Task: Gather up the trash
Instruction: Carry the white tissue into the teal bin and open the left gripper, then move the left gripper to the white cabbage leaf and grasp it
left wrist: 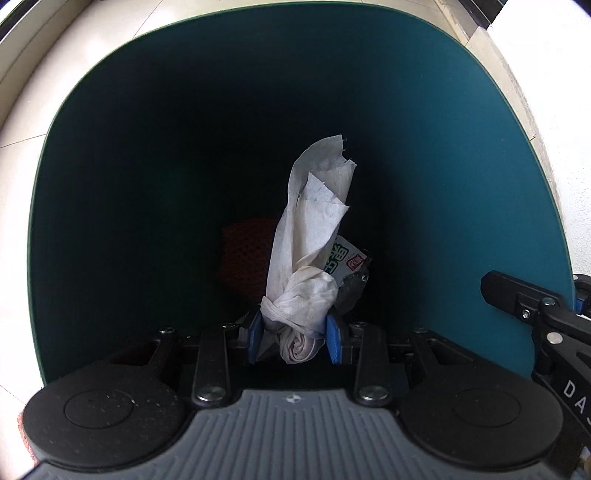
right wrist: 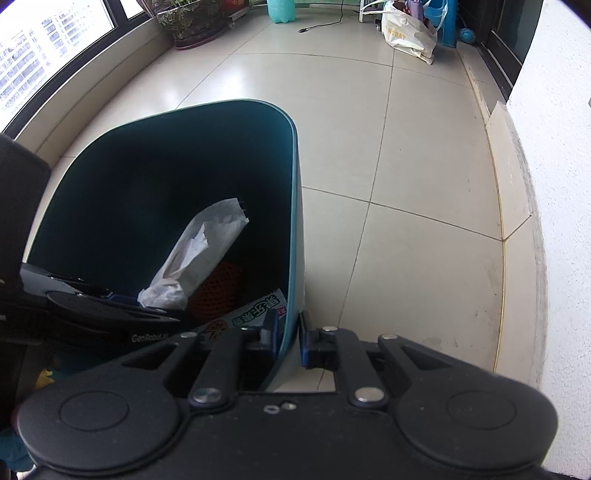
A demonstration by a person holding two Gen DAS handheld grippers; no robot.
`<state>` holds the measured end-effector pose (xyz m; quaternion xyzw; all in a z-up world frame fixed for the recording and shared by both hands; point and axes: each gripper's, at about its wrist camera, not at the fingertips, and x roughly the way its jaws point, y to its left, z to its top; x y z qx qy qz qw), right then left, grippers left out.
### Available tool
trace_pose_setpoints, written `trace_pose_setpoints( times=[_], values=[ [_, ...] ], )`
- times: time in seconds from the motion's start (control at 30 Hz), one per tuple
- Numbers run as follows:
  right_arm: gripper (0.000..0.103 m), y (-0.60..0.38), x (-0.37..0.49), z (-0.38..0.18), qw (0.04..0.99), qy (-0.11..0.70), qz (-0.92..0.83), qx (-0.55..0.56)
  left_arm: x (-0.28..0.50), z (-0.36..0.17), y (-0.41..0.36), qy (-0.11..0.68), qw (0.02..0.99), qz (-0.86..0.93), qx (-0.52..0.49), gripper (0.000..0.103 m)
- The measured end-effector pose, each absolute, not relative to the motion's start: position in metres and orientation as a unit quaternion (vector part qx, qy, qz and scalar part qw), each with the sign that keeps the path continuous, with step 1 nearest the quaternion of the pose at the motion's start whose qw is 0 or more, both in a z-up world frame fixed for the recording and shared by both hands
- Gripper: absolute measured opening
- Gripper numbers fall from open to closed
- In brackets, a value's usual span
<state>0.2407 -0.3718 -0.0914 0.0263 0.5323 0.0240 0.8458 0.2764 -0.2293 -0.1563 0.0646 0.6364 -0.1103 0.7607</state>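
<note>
My left gripper [left wrist: 294,338] is shut on a crumpled white tissue [left wrist: 314,236] and holds it inside the mouth of a teal trash bin [left wrist: 461,147]. The tissue hangs down into the bin; it also shows in the right wrist view [right wrist: 199,251]. On the bin's floor lie an orange mesh item [left wrist: 245,251] and a printed snack wrapper [left wrist: 345,258]. My right gripper [right wrist: 288,338] is shut on the bin's right wall [right wrist: 295,229], one finger inside and one outside. The left gripper's body [right wrist: 92,310] shows at the left of the right wrist view.
The bin stands on a pale tiled floor [right wrist: 406,166]. A white wall [right wrist: 561,184] runs along the right. A window [right wrist: 44,48] is at the left. A plant pot [right wrist: 192,22], a cable, a plastic bag [right wrist: 410,33] and blue items stand far back.
</note>
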Motion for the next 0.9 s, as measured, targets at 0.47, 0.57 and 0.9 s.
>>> trace_pose_setpoints(
  times=[0.47, 0.57, 0.9],
  values=[
    [0.011, -0.372, 0.241, -0.091, 0.845, 0.533, 0.025, 0.029, 0.291, -0.164, -0.218, 0.669, 0.732, -0.128, 0.028, 0.06],
    [0.011, -0.372, 0.241, -0.091, 0.845, 0.533, 0.025, 0.028, 0.29, -0.161, -0.215, 0.661, 0.738, -0.134, 0.015, 0.061],
    [0.011, -0.372, 0.241, -0.091, 0.845, 0.533, 0.025, 0.028, 0.272, -0.136, -0.209, 0.623, 0.769, -0.144, 0.015, 0.061]
  ],
)
